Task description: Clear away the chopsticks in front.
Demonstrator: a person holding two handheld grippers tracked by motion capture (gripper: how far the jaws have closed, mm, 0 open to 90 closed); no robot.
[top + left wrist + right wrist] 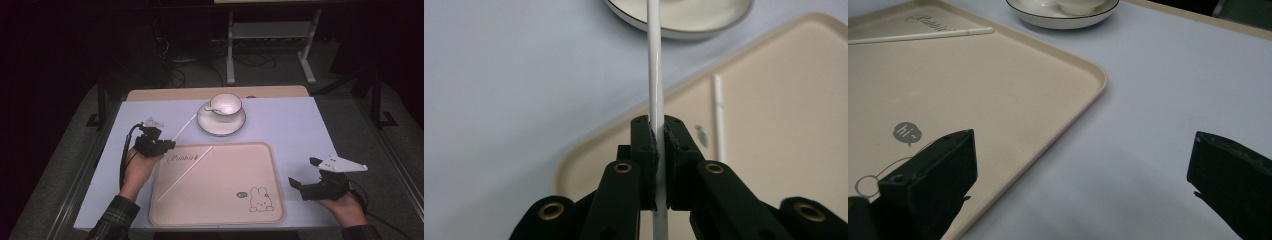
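Observation:
My left gripper (169,144) (658,125) is shut on a thin white stick (184,127) (655,75), held above the table's left side and pointing toward the saucer (221,125) (684,22). A second white stick (184,174) (719,115) (923,35) lies diagonally on the beige rabbit tray (220,200) (784,125) (998,100). A white cup (226,106) with a spoon in it stands on the saucer behind the tray. My right gripper (303,171) (1082,145) is open with nothing between its fingers, low over the table just right of the tray.
The pale blue tabletop (300,130) (1148,100) has bare room to the right of the tray and along the left side. Beyond the table's far edge are a white stand's legs (270,55) and cables on a dark floor.

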